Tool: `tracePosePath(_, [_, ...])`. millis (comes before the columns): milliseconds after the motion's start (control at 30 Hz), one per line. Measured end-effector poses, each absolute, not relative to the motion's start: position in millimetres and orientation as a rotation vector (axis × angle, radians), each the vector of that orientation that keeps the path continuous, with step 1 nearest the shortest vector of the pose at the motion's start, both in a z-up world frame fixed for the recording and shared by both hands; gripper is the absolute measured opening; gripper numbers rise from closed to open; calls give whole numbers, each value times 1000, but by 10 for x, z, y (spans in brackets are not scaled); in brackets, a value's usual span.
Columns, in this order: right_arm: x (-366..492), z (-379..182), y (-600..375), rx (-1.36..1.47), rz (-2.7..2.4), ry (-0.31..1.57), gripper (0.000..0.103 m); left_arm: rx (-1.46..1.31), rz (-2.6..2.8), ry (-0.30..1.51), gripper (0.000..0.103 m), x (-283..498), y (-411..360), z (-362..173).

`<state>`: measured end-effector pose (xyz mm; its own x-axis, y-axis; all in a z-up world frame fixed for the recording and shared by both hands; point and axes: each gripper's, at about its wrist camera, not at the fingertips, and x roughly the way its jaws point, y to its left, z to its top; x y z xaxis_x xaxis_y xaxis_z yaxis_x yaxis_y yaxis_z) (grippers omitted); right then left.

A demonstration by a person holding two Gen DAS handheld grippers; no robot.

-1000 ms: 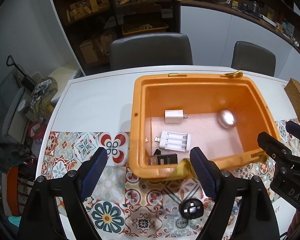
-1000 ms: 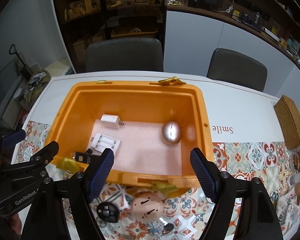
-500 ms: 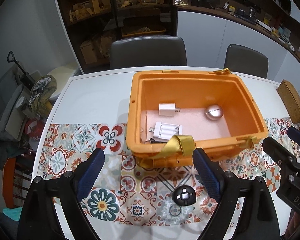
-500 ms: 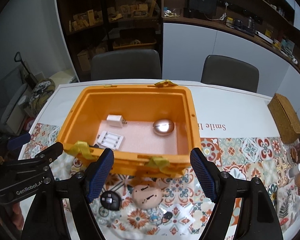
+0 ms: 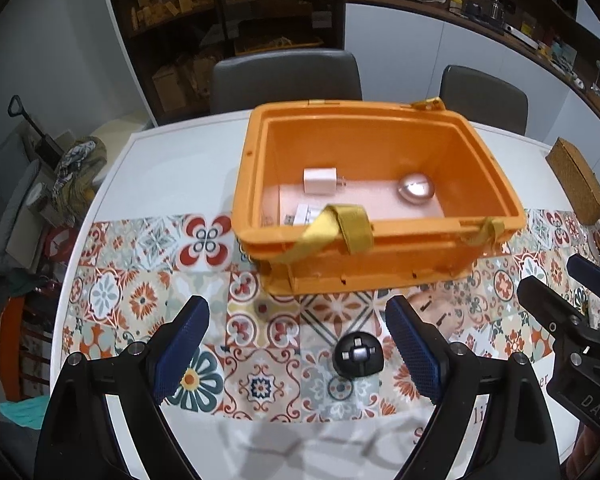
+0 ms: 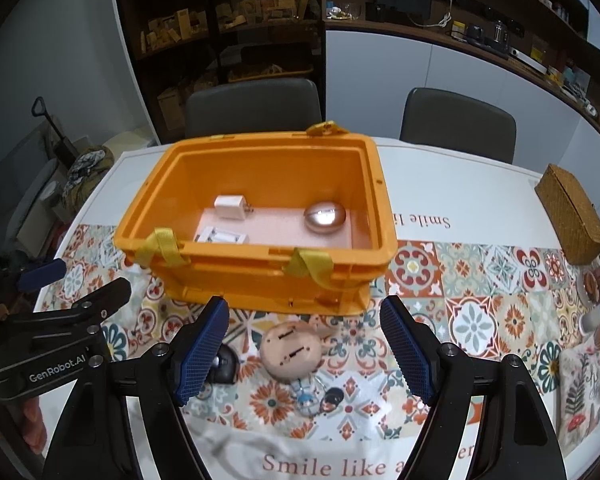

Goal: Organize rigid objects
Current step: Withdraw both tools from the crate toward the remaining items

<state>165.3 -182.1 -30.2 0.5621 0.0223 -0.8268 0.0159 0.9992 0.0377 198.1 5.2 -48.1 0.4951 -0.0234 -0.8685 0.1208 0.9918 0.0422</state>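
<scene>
Left gripper (image 5: 298,342) jaws wide, holding nothing, above the patterned tile cloth (image 5: 140,300). Right gripper (image 6: 304,346) also wide and empty. Round black puck (image 5: 358,356) and beige oval case (image 6: 291,351) on the cloth near the fingertips. Beyond: orange plastic crate (image 6: 260,276) holding white charger cube (image 5: 320,180), white battery holder (image 6: 220,236), shiny metal egg (image 6: 325,216).

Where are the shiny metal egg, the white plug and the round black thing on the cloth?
shiny metal egg (image 6: 324,217), right wrist view, middle of its top.
white plug (image 5: 319,180), left wrist view, its white body.
round black thing (image 5: 357,357), left wrist view, centre of its top.
</scene>
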Motion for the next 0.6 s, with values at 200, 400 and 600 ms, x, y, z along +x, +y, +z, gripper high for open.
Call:
tracePosePath(200, [1575, -425, -1797, 44, 13, 998, 78, 76, -80, 1086, 91, 1899, 87, -620])
tracePosePath(400, [1521, -565, -1766, 40, 29, 1030, 75, 52, -73, 1125, 91, 1821, 97, -750])
tracePosePath(600, [1482, -727, -1768, 47, 42, 1074, 73, 44, -63, 1166, 91, 1764, 101, -900])
